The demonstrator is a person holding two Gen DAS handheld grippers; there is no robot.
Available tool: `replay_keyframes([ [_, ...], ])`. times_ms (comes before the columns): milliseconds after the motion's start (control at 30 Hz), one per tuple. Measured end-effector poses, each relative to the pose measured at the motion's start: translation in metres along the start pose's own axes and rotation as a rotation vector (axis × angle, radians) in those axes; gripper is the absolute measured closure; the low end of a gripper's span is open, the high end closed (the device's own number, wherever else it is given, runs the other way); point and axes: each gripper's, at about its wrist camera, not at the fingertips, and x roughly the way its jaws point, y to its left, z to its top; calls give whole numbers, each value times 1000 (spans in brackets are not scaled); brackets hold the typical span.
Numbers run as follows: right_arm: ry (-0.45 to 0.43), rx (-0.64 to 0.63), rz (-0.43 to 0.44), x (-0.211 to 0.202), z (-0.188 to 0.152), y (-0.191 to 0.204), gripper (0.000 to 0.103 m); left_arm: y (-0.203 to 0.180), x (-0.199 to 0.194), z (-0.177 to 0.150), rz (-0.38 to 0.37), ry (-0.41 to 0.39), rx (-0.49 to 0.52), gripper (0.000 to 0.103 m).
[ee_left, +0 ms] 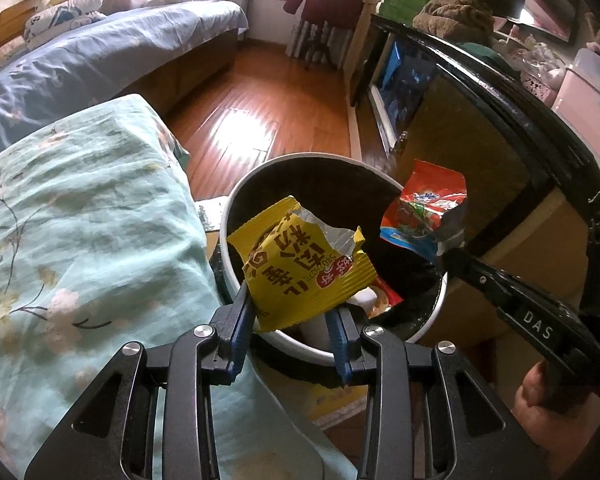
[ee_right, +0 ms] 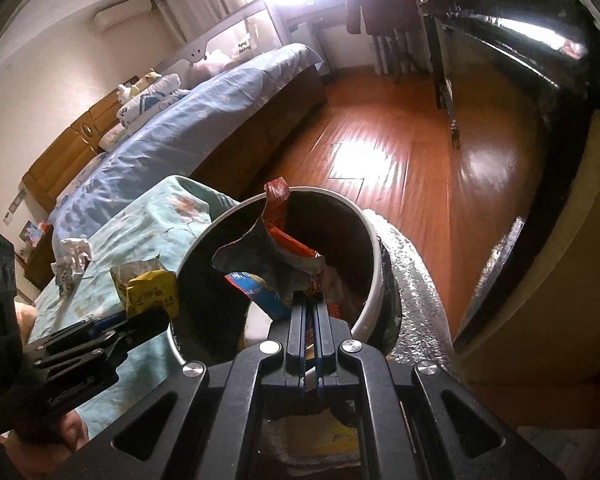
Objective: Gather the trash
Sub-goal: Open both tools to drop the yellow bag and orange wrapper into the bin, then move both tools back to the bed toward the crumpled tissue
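A round bin (ee_left: 236,200) with a white rim and black liner stands on the floor beside the bed; it also shows in the right wrist view (ee_right: 374,264). My left gripper (ee_left: 290,312) is shut on a crumpled yellow snack wrapper (ee_left: 300,264) and holds it over the bin's near rim; the wrapper also shows in the right wrist view (ee_right: 150,288). My right gripper (ee_right: 309,300) is shut on a red snack bag (ee_right: 276,236) above the bin's mouth; the bag shows in the left wrist view (ee_left: 424,208). Some trash lies inside the bin.
A bed with a pale green floral cover (ee_left: 80,208) lies left of the bin, with crumpled white paper (ee_right: 72,258) on it. A black-edged cabinet (ee_left: 500,92) stands at the right. A blue bed (ee_left: 100,48) and wooden floor (ee_left: 240,120) lie beyond.
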Motion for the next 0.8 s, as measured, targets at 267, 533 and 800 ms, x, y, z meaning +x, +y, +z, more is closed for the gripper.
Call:
replay_keyframes([
  [267,19,17,15,5,2,-2,92,-3,0,3,2,3,11,49],
  [533,1,18,48,-5,-3,6,65,8,-16,-2,21,-28,-18,39],
  [800,-14,-10,122,-13,-8,38,30,38,-48,-25,67,-77,-67,38],
])
